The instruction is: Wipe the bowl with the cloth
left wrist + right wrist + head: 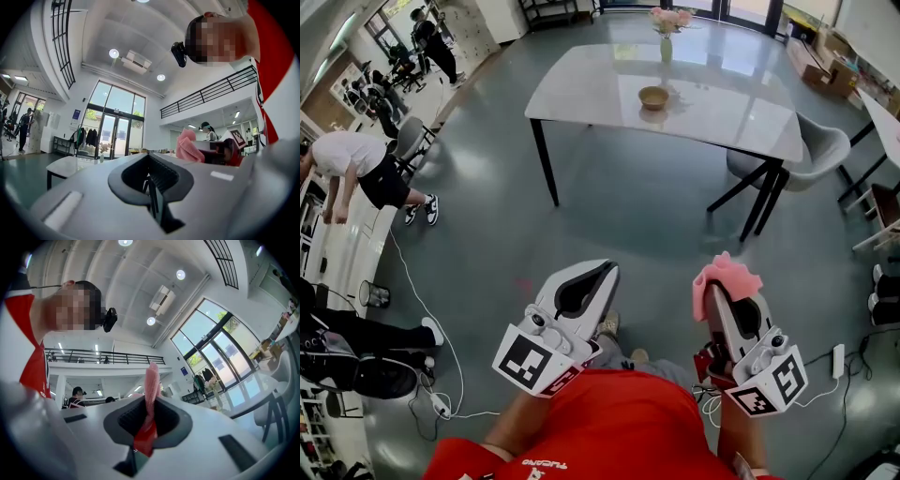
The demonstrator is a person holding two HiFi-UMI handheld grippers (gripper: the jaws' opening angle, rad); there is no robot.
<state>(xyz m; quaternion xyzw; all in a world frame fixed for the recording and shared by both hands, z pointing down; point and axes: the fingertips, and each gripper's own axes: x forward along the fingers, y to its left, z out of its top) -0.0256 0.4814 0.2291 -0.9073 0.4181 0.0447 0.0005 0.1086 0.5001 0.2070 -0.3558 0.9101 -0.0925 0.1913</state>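
Person: red shirt (609, 422), small white lettering; black head camera (178, 53). Handheld tools: left gripper (602, 274), right gripper (719, 292), each a white moulded shell with black ribbed jaw linings; marker cubes (530, 361) with black-and-white squares.

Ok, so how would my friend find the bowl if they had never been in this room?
Find the big white table in the head view. Near its far edge stands a vase of pink flowers, and just in front of that, about mid-table, sits the bowl. It is small, round and tan, low and wide where the vase is tall and thin.
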